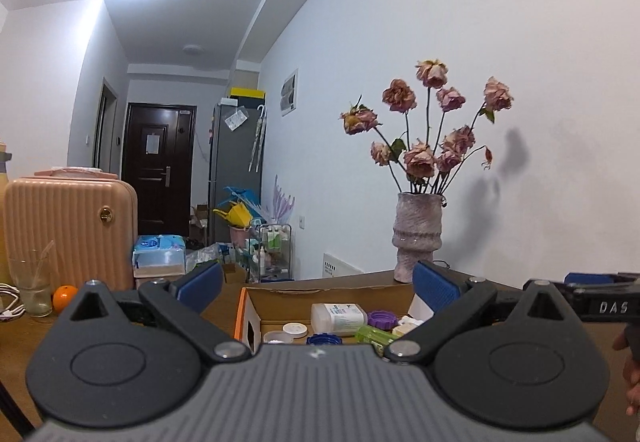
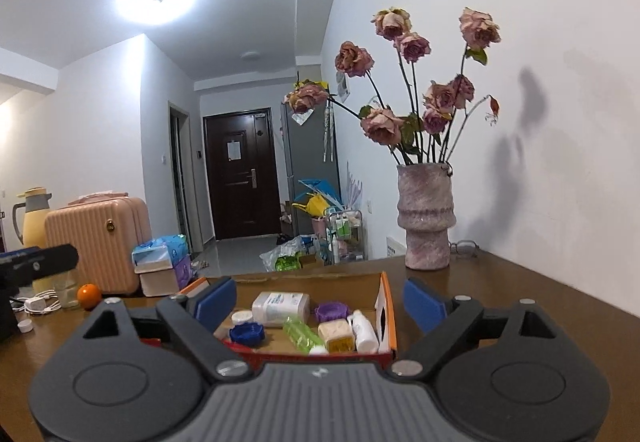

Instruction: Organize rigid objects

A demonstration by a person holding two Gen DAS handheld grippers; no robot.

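Both grippers hang wide open, jaws spread and holding nothing. The left gripper and the right gripper both face the cardboard box on the wooden table.

The small rigid items lie inside the box: white bottle on its side at the back, purple lid beside it, blue lid toward the front left, green bottle slanting in the middle, cream block next to a small white bottle against the right wall. One white cap sits out on the table at far left.

This fits either a box filled by tidying or a box waiting to be sorted out; the views do not settle which.

For any grasp in there: items crowd and touch. Come in from above, keep the jaws well apart until they straddle one piece only, and close across its narrow side. Round bottles will likely roll, so pinch mid-body. Mind the vase just behind the box.
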